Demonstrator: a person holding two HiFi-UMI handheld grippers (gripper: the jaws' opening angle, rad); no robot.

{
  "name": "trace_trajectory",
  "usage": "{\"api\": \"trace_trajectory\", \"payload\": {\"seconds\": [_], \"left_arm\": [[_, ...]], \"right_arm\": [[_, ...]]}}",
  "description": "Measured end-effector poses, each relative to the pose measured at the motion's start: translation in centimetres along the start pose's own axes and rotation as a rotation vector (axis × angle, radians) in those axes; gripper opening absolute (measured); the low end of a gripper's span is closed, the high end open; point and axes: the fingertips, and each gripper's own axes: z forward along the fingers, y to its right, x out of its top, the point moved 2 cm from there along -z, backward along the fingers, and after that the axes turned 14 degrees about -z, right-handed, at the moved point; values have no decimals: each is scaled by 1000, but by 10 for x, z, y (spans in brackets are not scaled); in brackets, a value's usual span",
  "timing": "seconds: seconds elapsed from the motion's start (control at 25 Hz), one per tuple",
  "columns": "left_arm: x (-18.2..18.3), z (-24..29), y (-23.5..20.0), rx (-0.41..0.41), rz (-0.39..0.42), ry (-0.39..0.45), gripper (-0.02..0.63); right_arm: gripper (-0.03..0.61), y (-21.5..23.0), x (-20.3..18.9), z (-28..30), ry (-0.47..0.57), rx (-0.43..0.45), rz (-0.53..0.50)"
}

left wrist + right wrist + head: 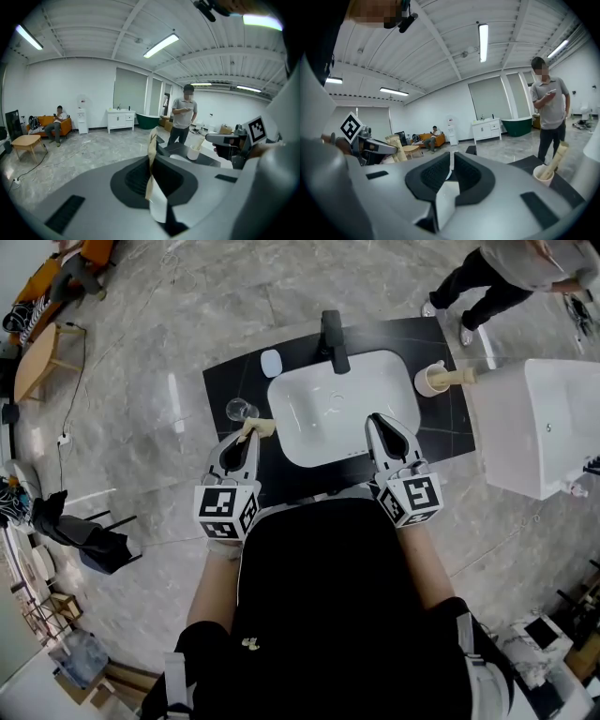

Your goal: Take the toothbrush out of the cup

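Head view: from overhead, steeply down on tabletop [225, 385] and sink [281, 390]. Gripper views: low, close behind own tongs, nearly level, out across the room. Shared by all 3: cup [429, 381], standing person [497, 277].

On the counter [230, 381] the basin [342, 409] sits central; tap [334, 338] at its 12 o'clock; glass [240, 410] at 9; cup [430, 381] at 2, a toothbrush [459, 377] in it; a second toothbrush [259, 427], in the left gripper [246, 435], just beside the glass at 8.
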Motion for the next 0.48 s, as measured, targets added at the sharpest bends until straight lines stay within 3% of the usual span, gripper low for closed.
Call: {"api": "trace_trajectory", "payload": {"seconds": [0.48], "left_arm": [[-3,27,21,4,37,-67,31]], "right_arm": [[48,99,-32,-28,-41,-215,43]]}}
